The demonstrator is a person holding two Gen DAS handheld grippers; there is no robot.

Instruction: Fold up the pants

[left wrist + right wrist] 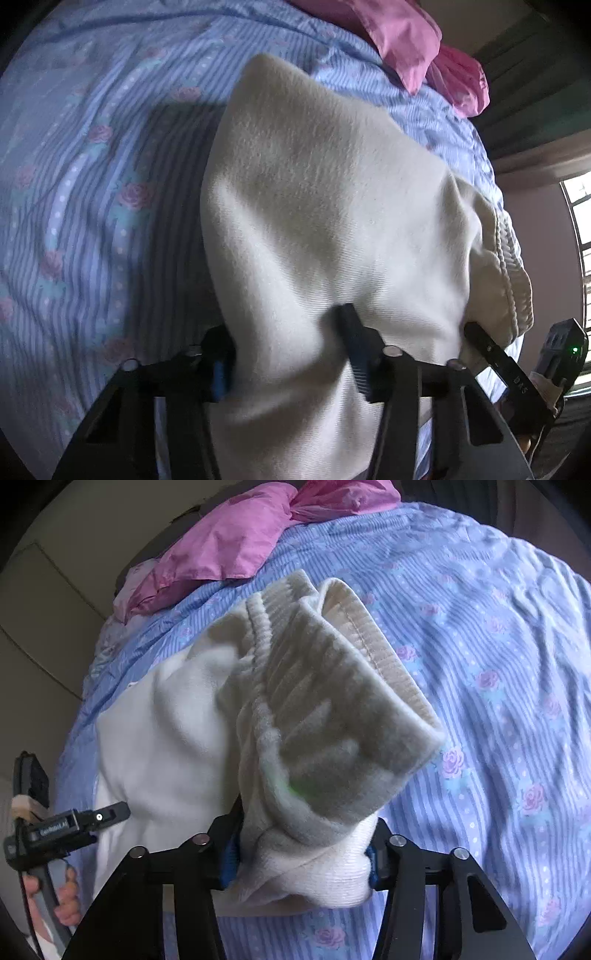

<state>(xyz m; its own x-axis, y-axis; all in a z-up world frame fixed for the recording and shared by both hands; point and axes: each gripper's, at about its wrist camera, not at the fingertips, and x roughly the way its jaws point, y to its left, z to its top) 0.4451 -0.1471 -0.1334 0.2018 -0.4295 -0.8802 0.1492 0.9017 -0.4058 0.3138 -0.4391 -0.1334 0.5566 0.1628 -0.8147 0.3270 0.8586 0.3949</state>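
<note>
The cream fleece pants (325,206) hang in the air above the bed, held by both grippers. My left gripper (288,365) is shut on a thick fold of the pants cloth, which drapes over and hides its fingertips. My right gripper (303,853) is shut on the ribbed waistband end of the pants (332,716), which stands up in front of the camera. The left gripper also shows at the left edge of the right wrist view (110,814), and the right gripper at the right edge of the left wrist view (491,350).
The bed is covered with a blue striped sheet with pink roses (85,192), also in the right wrist view (498,672). A crumpled pink cloth (229,542) lies at the far end of the bed. A window (580,229) is at the right.
</note>
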